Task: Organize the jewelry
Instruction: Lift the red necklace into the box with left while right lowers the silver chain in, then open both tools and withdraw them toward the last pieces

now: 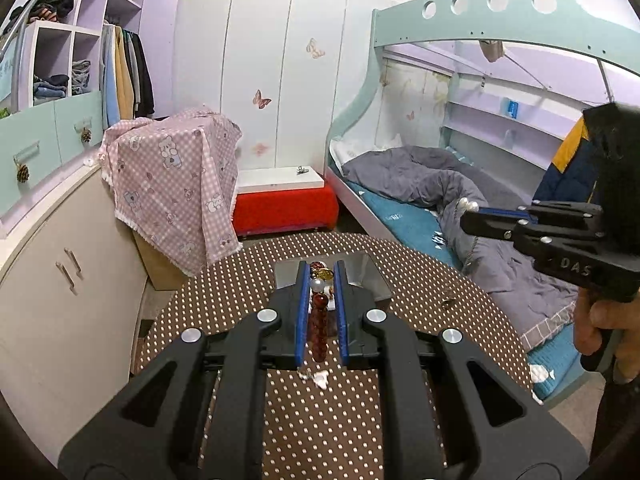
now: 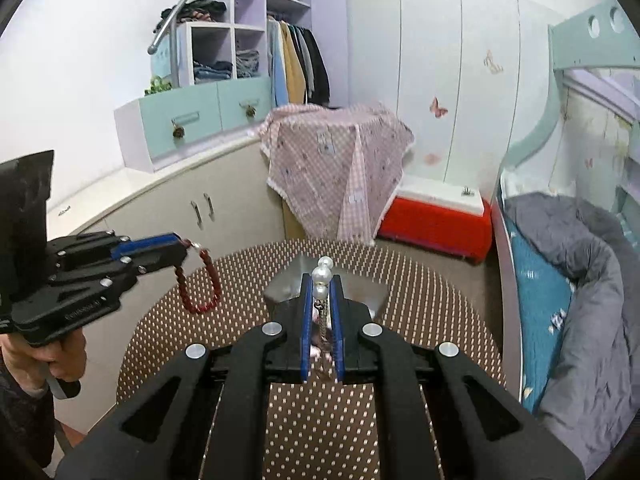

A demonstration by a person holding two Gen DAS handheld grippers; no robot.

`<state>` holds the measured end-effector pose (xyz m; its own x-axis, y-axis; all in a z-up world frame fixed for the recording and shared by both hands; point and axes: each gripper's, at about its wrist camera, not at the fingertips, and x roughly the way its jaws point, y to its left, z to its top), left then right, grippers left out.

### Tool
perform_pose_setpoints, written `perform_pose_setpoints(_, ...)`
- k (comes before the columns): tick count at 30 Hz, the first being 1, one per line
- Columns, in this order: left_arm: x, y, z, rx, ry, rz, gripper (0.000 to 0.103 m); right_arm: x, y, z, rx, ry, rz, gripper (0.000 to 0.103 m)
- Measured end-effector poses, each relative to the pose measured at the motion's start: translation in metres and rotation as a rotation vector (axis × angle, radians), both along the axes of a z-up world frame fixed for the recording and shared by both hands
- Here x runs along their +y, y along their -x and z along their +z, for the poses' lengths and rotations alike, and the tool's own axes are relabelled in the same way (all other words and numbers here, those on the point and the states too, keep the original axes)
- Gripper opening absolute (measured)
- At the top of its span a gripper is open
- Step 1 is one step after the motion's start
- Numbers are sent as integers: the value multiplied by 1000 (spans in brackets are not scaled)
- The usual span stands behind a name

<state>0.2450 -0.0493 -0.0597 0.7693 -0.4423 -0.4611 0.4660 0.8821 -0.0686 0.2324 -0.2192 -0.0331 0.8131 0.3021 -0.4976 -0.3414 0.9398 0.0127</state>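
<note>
1. Bunk bed [image 1: 472,40], teal frame, grey quilt [image 1: 420,176] bunched on the lower mattress, R side of room.
2. Round table [image 1: 320,420], brown cloth w/ pale dots, below both grippers.
3. Pink checked cloth [image 2: 336,168] draped over smth beside the cabinet; red box [image 2: 436,228] w/ white lid next to it.
4. Silver tray [image 2: 372,296] at table's far edge; a few small jewelry bits in it, too small to tell apart.
5. Left gripper [image 1: 322,308]: clenched on red bead bracelet [image 2: 200,280]; loop dangles from the tips, above the table, near the tray.
6. Right gripper [image 2: 322,312]: clamped on pearl piece [image 2: 323,274]; three pearls stick out past the tips, thin chain runs back btw the pads, over the tray.
7. Small white scrap [image 1: 316,378] on the cloth under left gripper.
</note>
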Motion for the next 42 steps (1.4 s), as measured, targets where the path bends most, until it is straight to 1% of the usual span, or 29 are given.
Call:
perform_pose_setpoints(4,-5,-17,9,7,4,-4,12,5,-14,13,-14,6,8,7)
perform_pose_setpoints(10,-19,-43,17,16,-13,-5,12,5,-43,16,4,-7,11,7)
perform_pose_setpoints(14,-29,-66,14,49,-15,0,12,6,-69,8,47,-16,8,7)
perform_pose_setpoints(18,-41,-90,4,92,-33,-2,12,4,-94,-7,98,-26,1,7)
perform_pose_setpoints(21,-47,-106,-6,128,-41,0,12,2,-111,-22,151,-39,-9,7)
perform_pose_setpoints(23,-50,-117,-15,154,-47,10,16,0,-121,-35,188,-45,-24,8)
perform_pose_setpoints(24,-50,-120,-18,156,-57,25,40,-2,-125,-41,203,-54,-34,15)
perform_pose_setpoints(25,-50,-122,-21,154,-63,46,87,-7,-128,-48,221,-73,-56,20)
perform_pose_setpoints(26,-45,-120,-22,126,-50,88,98,-10,-129,-51,227,-83,-72,43)
perform_pose_setpoints(27,-41,-118,-21,103,-29,104,97,-16,-128,-54,224,-91,-114,73)
perform_pose_setpoints(29,-35,-116,-21,115,-19,121,97,-23,-120,-53,193,-107,-148,92)
perform_pose_setpoints(30,-32,-115,-21,112,-28,137,97,-26,-117,-53,183,-113,-156,95)
perform_pose_setpoints(33,-25,-106,-17,77,-58,179,97,-36,-103,-50,170,-124,-195,95)
perform_pose_setpoints(42,1,-59,-2,-2,-32,226,97,-47,-63,-37,120,-137,-215,95)
